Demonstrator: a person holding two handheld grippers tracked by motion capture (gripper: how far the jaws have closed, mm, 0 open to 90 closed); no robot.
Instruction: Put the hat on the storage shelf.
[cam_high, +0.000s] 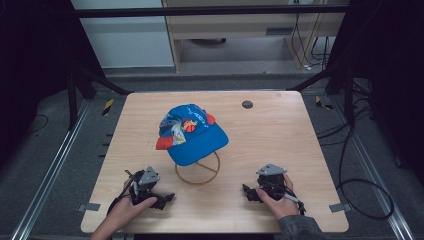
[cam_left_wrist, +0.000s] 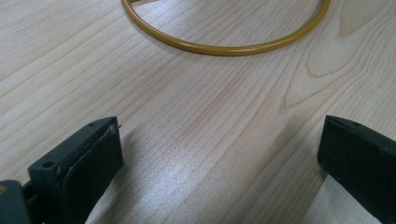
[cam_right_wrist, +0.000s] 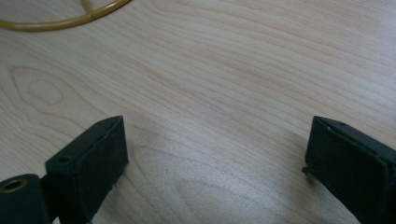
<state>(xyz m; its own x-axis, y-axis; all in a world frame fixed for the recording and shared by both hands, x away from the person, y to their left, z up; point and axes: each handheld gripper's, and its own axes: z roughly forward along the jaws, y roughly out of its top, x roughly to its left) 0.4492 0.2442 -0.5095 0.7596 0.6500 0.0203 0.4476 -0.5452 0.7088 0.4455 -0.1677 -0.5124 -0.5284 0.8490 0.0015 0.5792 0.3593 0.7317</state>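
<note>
A blue cap (cam_high: 192, 134) with colourful patches and an orange-red edge sits on a gold wire stand whose ring base (cam_high: 197, 171) lies on the wooden table (cam_high: 280, 135). My left gripper (cam_high: 167, 199) rests near the front left edge, jaws wide apart over bare wood, with the ring base (cam_left_wrist: 224, 46) just ahead of it. My right gripper (cam_high: 247, 192) rests at the front right, also open and holding nothing; the ring base (cam_right_wrist: 60, 21) shows at the top left of its view.
A small dark round disc (cam_high: 247, 104) sits near the table's far edge. Cables (cam_high: 360, 185) lie on the floor to the right. Metal frame rails run along both sides of the table.
</note>
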